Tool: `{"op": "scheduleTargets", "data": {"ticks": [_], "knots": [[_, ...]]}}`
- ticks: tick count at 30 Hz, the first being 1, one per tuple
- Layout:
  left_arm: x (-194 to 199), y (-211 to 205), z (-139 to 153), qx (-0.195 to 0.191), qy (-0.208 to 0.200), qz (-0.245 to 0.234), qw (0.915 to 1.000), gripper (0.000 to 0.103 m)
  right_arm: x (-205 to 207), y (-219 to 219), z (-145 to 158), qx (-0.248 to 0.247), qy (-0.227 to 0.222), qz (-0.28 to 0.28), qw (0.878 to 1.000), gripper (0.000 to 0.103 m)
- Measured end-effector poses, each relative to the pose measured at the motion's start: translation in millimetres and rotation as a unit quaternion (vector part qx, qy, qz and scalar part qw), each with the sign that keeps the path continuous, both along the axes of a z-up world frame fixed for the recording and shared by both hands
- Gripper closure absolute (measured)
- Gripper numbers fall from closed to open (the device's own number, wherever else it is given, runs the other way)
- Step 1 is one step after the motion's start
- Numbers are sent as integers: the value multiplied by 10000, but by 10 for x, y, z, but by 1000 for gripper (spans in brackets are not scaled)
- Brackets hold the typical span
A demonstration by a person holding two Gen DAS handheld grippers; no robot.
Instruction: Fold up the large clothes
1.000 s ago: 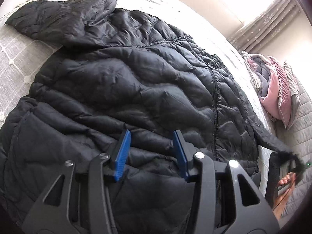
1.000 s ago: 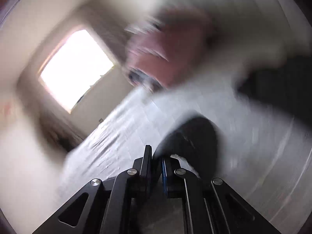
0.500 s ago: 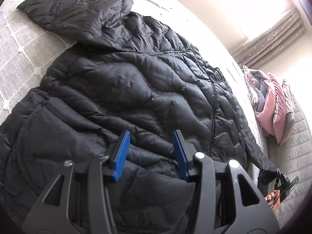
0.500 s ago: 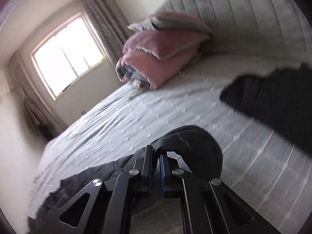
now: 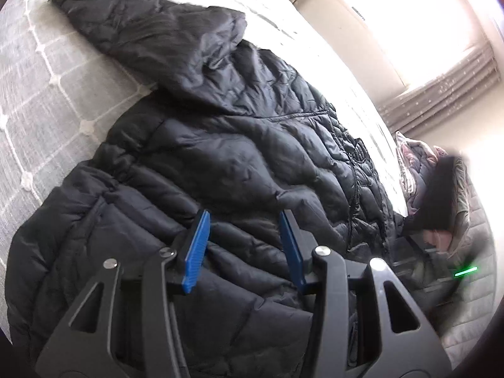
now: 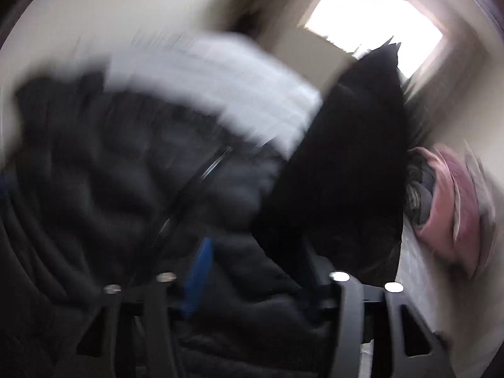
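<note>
A black quilted puffer jacket (image 5: pixel 236 157) lies spread front-up on the bed, hood at the upper left and zipper running down the right side. My left gripper (image 5: pixel 242 245) hovers open over its lower body, with only flat fabric under the blue pads. At the right, one sleeve (image 5: pixel 441 195) is in the air, blurred. In the blurred right wrist view, the right gripper (image 6: pixel 255 271) has its jaws opening. The dark sleeve (image 6: pixel 346 163) rises just beyond its right finger, and the jacket body (image 6: pixel 110 173) lies below. The pads press on nothing.
The bed has a grey-white quilted cover (image 5: pixel 47 78) showing left of the jacket. A pile of pink and grey bedding (image 6: pixel 453 208) sits by the padded headboard (image 5: pixel 472 252). A bright window (image 6: pixel 371 12) with curtains is behind the bed.
The right gripper was shut on the sleeve cuff; it has swung over toward the jacket and its jaws have parted. The sleeve has lifted off the bed's edge. The left gripper drifted slightly.
</note>
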State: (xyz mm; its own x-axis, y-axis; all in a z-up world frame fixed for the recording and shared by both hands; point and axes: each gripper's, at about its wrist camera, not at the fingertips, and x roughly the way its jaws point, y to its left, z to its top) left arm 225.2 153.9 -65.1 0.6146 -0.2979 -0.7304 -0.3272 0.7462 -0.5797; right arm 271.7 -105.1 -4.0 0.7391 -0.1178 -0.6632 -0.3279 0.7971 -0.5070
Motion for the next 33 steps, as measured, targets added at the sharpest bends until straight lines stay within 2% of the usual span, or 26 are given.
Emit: {"op": "scheduleTargets", "data": {"ticks": [2, 3, 7, 12, 14, 18, 22, 24, 27, 30, 33], "knots": [[-3, 52, -14, -93, -3, 7, 10000, 56, 50, 245, -419, -608, 378, 84, 9974, 43], [-4, 71, -8, -89, -9, 34, 10000, 56, 78, 259, -511, -539, 459, -33, 9975, 43], [3, 124, 20, -125, -68, 81, 9999, 56, 101, 35, -381, 533, 649, -242, 9962, 43], [-4, 100, 15, -243, -80, 67, 9997, 56, 286, 67, -176, 1274, 825, -424, 9875, 43], [-12, 97, 27, -222, -92, 54, 9997, 56, 317, 115, -171, 1688, 990, -385, 9799, 43], [-16, 132, 67, -95, -163, 68, 9998, 56, 328, 252, -111, 2619, 1336, -252, 9555, 43], [-11, 295, 65, -143, -153, 229, 9995, 56, 78, 336, 50, 2776, 1344, -41, 9513, 42], [-13, 399, 66, -129, -129, 368, 9992, 56, -134, 219, 176, 2985, 1387, 7, 9443, 40], [-52, 600, 58, -301, -132, 593, 9977, 56, -482, -133, 323, 3422, 1487, -196, 9276, 30], [-96, 780, 41, -364, -75, 860, 9956, 55, -893, -529, 340, 3647, 1556, -490, 9167, 25], [-144, 915, -4, -533, 30, 1042, 9931, 45, -1208, -890, 243, 3840, 1578, -624, 9076, 23]]}}
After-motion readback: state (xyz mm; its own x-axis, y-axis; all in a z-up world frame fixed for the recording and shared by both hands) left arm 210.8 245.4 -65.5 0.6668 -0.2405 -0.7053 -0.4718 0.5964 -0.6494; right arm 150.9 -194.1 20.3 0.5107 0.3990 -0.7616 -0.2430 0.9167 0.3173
